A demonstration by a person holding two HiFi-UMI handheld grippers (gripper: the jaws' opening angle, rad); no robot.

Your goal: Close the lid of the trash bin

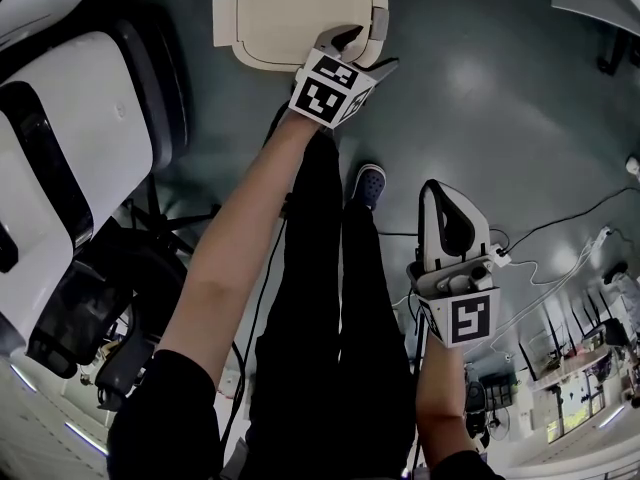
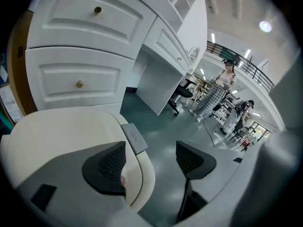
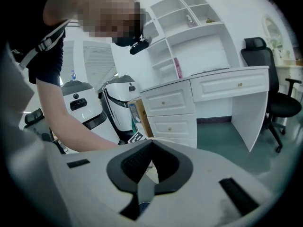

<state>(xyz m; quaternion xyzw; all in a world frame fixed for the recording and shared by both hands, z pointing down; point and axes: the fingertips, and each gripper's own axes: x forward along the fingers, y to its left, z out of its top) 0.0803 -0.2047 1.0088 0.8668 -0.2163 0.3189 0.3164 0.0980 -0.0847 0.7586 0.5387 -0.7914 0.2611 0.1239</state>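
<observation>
Lying flat on the one trash bin (image 1: 225,18), the single cream lid (image 1: 300,18) sits directly under the left gripper (image 1: 365,53). That gripper's jaws are spread apart: one is over the lid's top beside the grey latch tab (image 2: 134,138), the other is past the rim above the floor (image 1: 480,118). The left arm (image 1: 240,238) reaches straight forward. The right gripper (image 1: 445,203), one of two, is held well back from the bin on a bent forearm (image 1: 440,388), its jaws pressed together with nothing between them.

lid (image 1: 290,18): rim partly hidden behind left gripper (image 1: 365,51) | distant people (image 2: 215,96): too small to detail
</observation>
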